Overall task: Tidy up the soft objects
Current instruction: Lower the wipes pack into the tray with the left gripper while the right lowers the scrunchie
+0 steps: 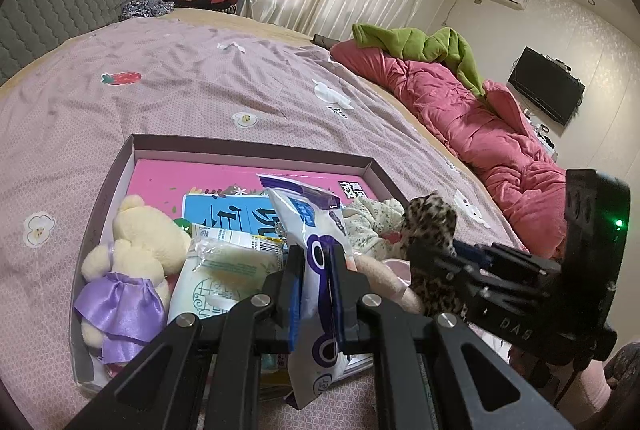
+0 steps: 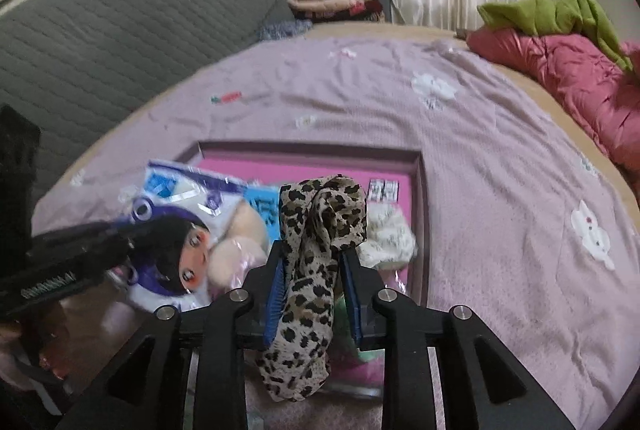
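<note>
While both grippers work over a shallow box on a bed, the parts read as follows.

Left gripper point(image 1: 316, 270): jaws clenched on a white and purple plastic pack point(image 1: 316, 230); both blue pads press its sides, and the pack rises beyond the fingertips and hangs down behind them.

Right gripper point(image 2: 314, 266): jaws parted around a leopard-print cloth point(image 2: 316, 242); no earlier view is given to compare. The cloth touches the left blue pad, while a gap shows at the right pad, so the grip is released. The cloth bunches above the fingertips and droops below the jaws.

Box point(image 1: 248, 147): shallow, dark-rimmed, directly beyond both pairs of jaws, resting on the lilac bedsheet point(image 1: 200, 85).

Box contents: pink book point(image 1: 200, 177) lying flat on the floor of the box, with a blue book point(image 1: 216, 209) on top of it.

Plush bear point(image 1: 132, 254): cream, in a purple satin skirt, lying left of the left jaws against the box's near-left wall.

Clear packet point(image 1: 224, 266): holding something pale green, just left of the left jaws, beside the bear.

Floral cloth point(image 2: 388, 234): white with small print, just right of the right jaws, inside the box.

Pink quilt point(image 1: 472, 125): far right of the jaws along the bed's edge, with a green garment point(image 1: 420, 45) lying on it.
</note>
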### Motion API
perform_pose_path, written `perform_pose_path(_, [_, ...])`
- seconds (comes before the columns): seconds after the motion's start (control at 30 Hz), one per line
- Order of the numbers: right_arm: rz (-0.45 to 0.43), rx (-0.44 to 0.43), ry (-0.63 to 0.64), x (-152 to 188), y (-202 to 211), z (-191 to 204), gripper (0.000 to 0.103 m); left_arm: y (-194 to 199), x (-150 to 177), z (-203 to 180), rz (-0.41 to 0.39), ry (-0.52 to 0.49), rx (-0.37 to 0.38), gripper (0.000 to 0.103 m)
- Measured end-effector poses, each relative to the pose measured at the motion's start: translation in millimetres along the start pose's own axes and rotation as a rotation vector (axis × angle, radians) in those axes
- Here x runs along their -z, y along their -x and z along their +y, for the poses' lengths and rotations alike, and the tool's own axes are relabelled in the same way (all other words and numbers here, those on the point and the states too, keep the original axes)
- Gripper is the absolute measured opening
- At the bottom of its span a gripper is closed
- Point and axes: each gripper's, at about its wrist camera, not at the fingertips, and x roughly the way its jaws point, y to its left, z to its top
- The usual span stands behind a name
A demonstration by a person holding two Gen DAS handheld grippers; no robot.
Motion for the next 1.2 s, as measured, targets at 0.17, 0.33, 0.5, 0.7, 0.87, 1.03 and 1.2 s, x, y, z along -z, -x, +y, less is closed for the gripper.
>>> perform_pose_path(0.17, [-0.027, 0.022, 0.034, -2, 7, 3, 0.047, -1, 0, 3, 0.003, 0.003, 0.001, 0.013])
perform_pose_path(0.33, [-0.046, 0.051, 0.05, -3, 11, 4, 0.051, -2, 0, 4, 0.004, 0.003, 0.001, 0.013])
perform_pose_path(0.5, [-0.068, 0.061, 0.034, -6, 17, 0, 0.057, -2, 0, 5, 0.004, 0.005, -0.002, 0.013])
perform_pose_path(0.7, [-0.073, 0.054, 0.002, -7, 21, -6, 0.059, -1, 1, 5, 0.007, -0.004, -0.034, 0.014])
perform_pose_path(0.87, [-0.074, 0.052, 0.005, -7, 22, -6, 0.06, 0, 0, 1, 0.002, -0.03, -0.079, 0.021])
perform_pose_path(1.03, [-0.072, 0.051, 0.008, -7, 22, -6, 0.06, 0, 1, -2, 0.007, -0.056, -0.105, 0.033])
perform_pose_path(1.2, [-0.065, 0.053, -0.005, -6, 20, -7, 0.06, 1, 1, -5, 0.0, -0.082, -0.141, 0.039])
